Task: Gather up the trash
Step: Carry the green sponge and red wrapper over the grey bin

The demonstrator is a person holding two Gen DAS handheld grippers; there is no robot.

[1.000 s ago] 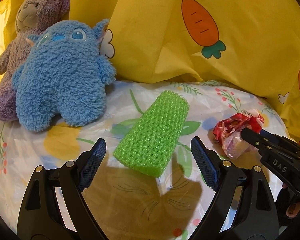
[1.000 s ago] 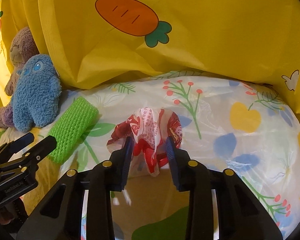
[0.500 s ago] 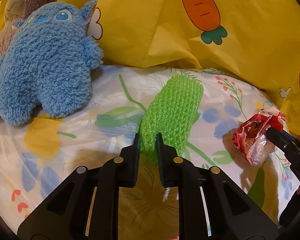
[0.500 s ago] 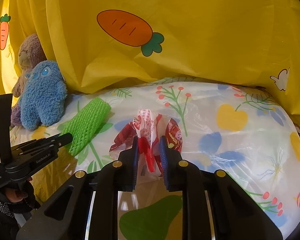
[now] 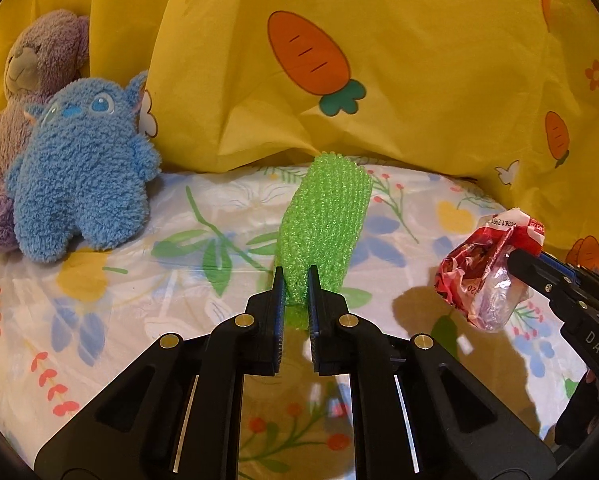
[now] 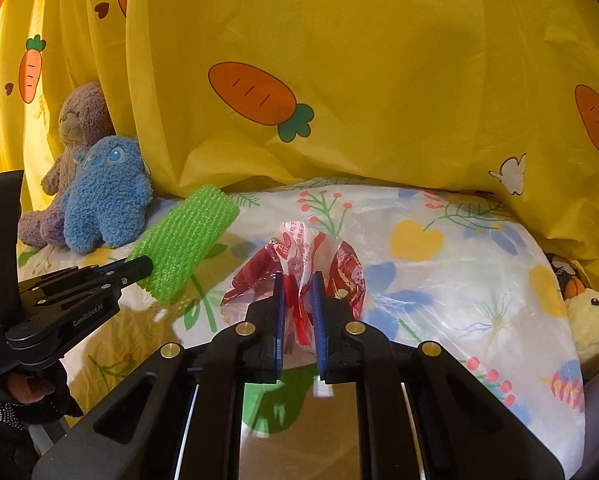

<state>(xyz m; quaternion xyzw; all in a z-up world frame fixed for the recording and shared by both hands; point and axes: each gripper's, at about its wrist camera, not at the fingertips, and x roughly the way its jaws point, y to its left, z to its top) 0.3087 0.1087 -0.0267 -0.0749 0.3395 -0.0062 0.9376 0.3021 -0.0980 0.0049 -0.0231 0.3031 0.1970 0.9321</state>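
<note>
My left gripper [image 5: 295, 276] is shut on the near end of a green foam net sleeve [image 5: 327, 216] and holds it lifted off the flowered sheet [image 5: 147, 280]. The sleeve also shows in the right wrist view [image 6: 187, 240], held by the left gripper [image 6: 145, 266]. My right gripper [image 6: 297, 282] is shut on a crumpled red and white plastic wrapper [image 6: 339, 276], also raised above the sheet. In the left wrist view the wrapper [image 5: 483, 276] hangs from the right gripper at the right edge.
A blue plush toy [image 5: 83, 168] and a purple teddy bear [image 5: 27, 64] sit at the back left. A yellow carrot-print curtain [image 5: 339, 60] closes the back. A yellow duck toy [image 6: 587, 312] lies at the sheet's right edge.
My left gripper closed on the green sleeve and lifted it. My right gripper kept hold of the wrapper and raised it off the sheet.
</note>
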